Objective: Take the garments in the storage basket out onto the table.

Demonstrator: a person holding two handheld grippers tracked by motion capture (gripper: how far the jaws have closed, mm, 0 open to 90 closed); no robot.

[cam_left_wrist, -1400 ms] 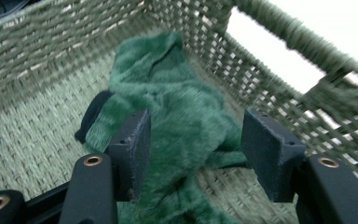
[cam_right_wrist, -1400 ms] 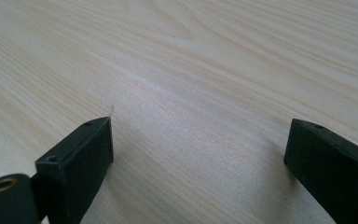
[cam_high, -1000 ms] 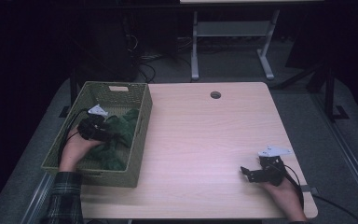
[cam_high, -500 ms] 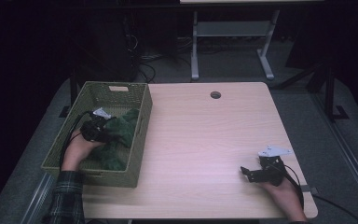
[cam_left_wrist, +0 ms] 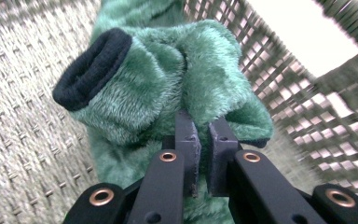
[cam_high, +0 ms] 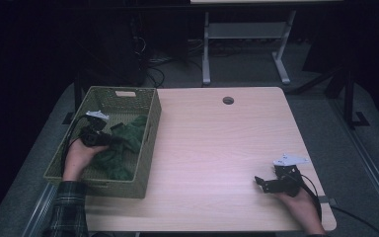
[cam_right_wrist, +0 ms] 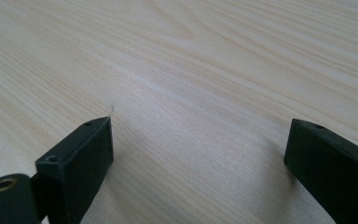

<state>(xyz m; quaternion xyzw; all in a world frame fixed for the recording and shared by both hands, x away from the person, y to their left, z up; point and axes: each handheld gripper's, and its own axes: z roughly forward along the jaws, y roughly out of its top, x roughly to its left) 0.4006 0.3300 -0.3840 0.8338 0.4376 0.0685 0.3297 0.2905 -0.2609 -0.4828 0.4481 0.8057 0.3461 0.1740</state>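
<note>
A green fleece garment (cam_high: pixel 128 148) with a black ribbed cuff (cam_left_wrist: pixel 91 70) lies bunched in a woven olive basket (cam_high: pixel 150 129) at the table's left. My left gripper (cam_high: pixel 109 139) reaches into the basket from the left. Its jaws have just been closing, and in the left gripper view they stand almost together, pinching a fold of the fleece (cam_left_wrist: pixel 158 79) at the tips (cam_left_wrist: pixel 204 122). My right gripper (cam_high: pixel 259 181) rests low on the wood near the table's front right corner. It (cam_right_wrist: pixel 198 135) is open, with bare tabletop between its wide-set jaws.
The light wooden table (cam_high: pixel 217 143) has a round cable hole (cam_high: pixel 228 100) near its far edge. The basket's right wall (cam_left_wrist: pixel 307 107) rises close behind the garment. A metal stand (cam_high: pixel 246 44) and cables sit on the dark floor beyond.
The left gripper has edged slightly within the basket against the garment. The right gripper has kept still.
</note>
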